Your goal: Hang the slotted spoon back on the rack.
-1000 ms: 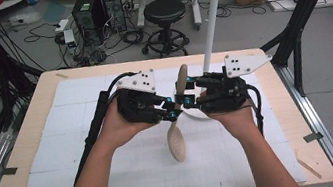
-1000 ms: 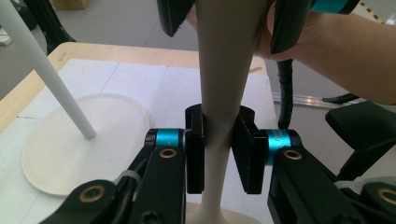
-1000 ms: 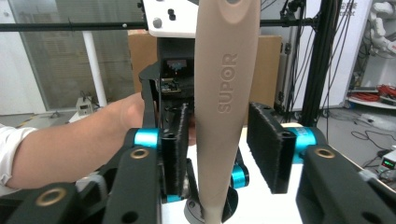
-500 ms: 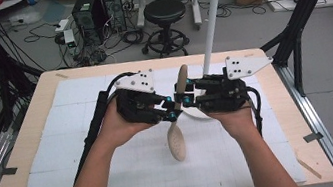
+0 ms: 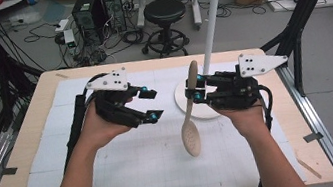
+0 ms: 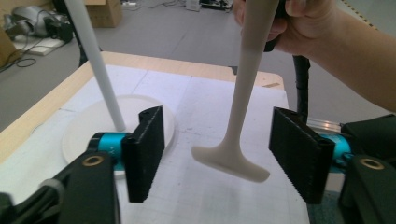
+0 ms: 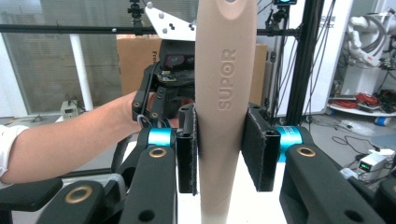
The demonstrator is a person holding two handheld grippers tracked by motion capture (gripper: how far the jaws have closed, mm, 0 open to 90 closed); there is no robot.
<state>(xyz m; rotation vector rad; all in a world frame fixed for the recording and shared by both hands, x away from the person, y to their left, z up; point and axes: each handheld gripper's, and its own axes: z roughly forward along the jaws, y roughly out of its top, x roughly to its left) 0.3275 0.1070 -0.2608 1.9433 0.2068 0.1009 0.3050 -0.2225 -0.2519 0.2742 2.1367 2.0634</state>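
gripping one spoon (image 5: pixel 190 120), right gripper (image 5: pixel 197 93)

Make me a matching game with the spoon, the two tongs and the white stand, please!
Things:
1. spoon
2. left tongs
3. right tongs
4. white stand

States:
A. open, holding nothing
B. standing upright on a round base
C. shut on the handle
D. hanging bowl-down above the table

Pairs: 1-D, 2-A, 3-C, 4-B
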